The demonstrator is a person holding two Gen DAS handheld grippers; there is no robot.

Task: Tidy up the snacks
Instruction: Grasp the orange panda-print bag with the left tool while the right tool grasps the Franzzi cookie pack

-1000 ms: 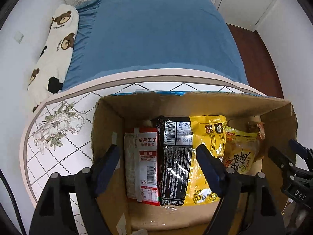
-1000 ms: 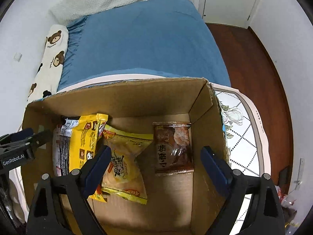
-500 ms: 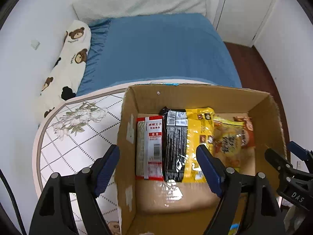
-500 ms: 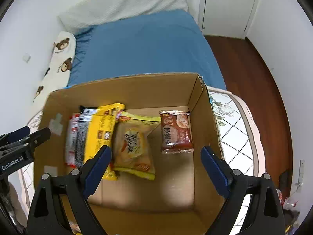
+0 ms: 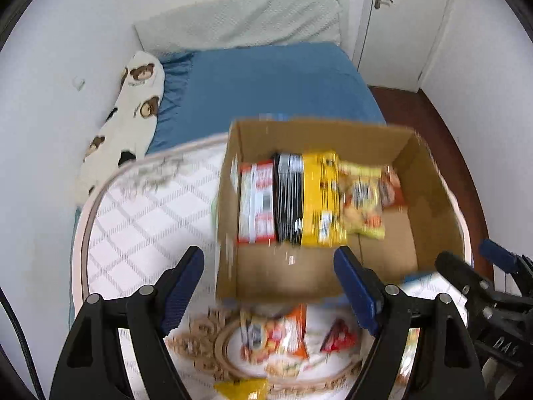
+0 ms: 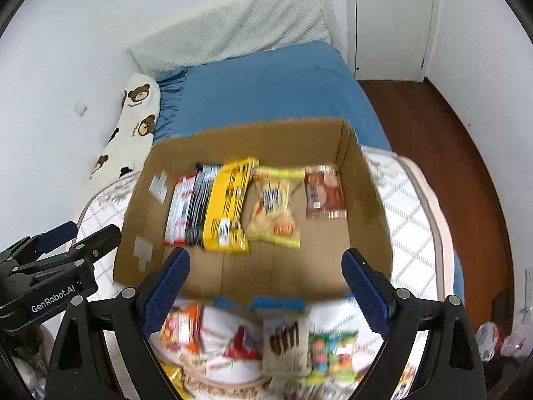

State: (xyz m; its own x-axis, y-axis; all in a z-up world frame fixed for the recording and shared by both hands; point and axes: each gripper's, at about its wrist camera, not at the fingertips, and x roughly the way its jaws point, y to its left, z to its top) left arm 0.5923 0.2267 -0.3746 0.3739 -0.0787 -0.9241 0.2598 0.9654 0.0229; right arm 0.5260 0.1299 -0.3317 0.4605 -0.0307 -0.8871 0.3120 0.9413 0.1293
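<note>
An open cardboard box (image 5: 429, 180) (image 6: 266, 143) stands on a round patterned table (image 5: 140, 220). Inside lie a red-white pack (image 5: 256, 200), a black pack (image 5: 288, 200), a yellow pack (image 5: 321, 200) (image 6: 228, 205), a pale yellow bag (image 6: 273, 206) and a brown pack (image 6: 324, 193). Loose snacks lie in front of the box: an orange bag (image 5: 276, 333), a red pack (image 5: 336, 336), a chocolate-stick box (image 6: 286, 340) and a green bag (image 6: 329, 346). My left gripper (image 5: 269, 286) and right gripper (image 6: 266, 286) are both open and empty, held above the box's near edge. Both views are blurred.
A bed with a blue sheet (image 5: 266, 90), a bear-print pillow (image 5: 126, 123) and a white pillow lies behind the table. A white door (image 6: 389, 23) and dark wooden floor (image 6: 449, 153) are at the right. White walls flank the bed.
Both grippers have pulled back and up from the box. The box looks smaller and the loose snacks in front of it have come into view. Both stay open.
</note>
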